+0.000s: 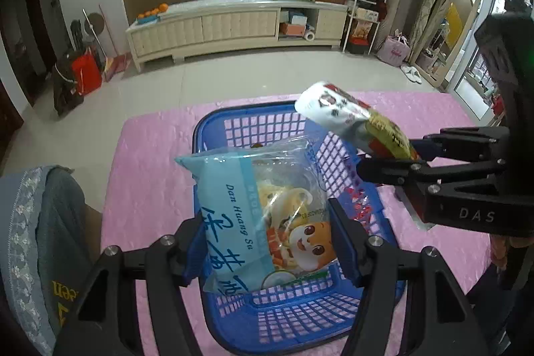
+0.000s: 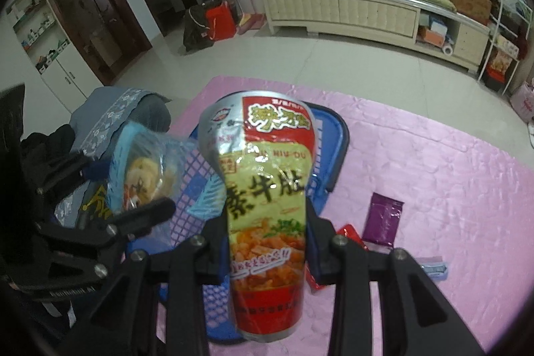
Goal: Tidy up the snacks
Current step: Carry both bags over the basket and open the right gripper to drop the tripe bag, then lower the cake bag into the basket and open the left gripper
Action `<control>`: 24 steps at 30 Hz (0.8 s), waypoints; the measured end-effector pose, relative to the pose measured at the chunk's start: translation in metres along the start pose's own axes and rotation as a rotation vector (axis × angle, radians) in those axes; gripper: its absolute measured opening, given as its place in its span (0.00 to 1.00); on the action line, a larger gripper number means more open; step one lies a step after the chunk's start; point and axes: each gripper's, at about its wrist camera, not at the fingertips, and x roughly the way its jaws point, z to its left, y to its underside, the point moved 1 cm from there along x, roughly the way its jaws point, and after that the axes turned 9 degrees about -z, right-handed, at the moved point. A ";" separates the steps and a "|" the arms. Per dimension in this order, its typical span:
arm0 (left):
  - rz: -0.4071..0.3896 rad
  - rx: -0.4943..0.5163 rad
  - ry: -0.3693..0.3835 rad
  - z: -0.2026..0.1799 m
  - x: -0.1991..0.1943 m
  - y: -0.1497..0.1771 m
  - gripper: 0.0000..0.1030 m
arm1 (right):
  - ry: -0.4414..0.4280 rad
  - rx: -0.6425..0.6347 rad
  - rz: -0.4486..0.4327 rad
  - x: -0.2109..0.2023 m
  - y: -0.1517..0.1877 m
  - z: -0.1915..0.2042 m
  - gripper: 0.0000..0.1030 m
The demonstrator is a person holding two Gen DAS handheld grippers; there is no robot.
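Left wrist view: the left gripper clasps a light-blue, partly clear plastic snack bag with a cartoon tiger, low centre, above the blue slotted plastic basket on the pink tablecloth.

Right wrist view: the right gripper pinches a glossy red-and-yellow snack packet, centre frame, over the basket's edge. A purple foil sachet lies lower right.

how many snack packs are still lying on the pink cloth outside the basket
3 show: a purple packet, a red packet partly behind the right gripper, and a pale blue packet nearest the camera. Others may be hidden.
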 end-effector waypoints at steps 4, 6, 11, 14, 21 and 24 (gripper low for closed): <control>0.017 -0.021 -0.001 0.009 0.013 -0.003 0.60 | 0.024 0.013 0.025 0.017 -0.006 0.000 0.40; 0.017 -0.032 0.002 0.011 0.017 -0.005 0.60 | 0.035 0.011 0.040 0.023 -0.005 0.001 0.40; 0.004 -0.044 0.000 0.015 0.020 -0.008 0.60 | 0.064 -0.020 0.037 0.032 -0.010 0.006 0.48; 0.004 -0.043 -0.001 0.015 0.019 -0.008 0.60 | 0.074 -0.024 0.052 0.038 -0.010 0.006 0.72; 0.009 -0.037 -0.009 0.015 0.012 -0.005 0.60 | 0.120 -0.018 -0.001 0.026 -0.009 -0.002 0.90; 0.010 -0.033 -0.009 0.012 0.011 -0.006 0.60 | 0.137 -0.035 -0.018 0.019 -0.005 -0.004 0.99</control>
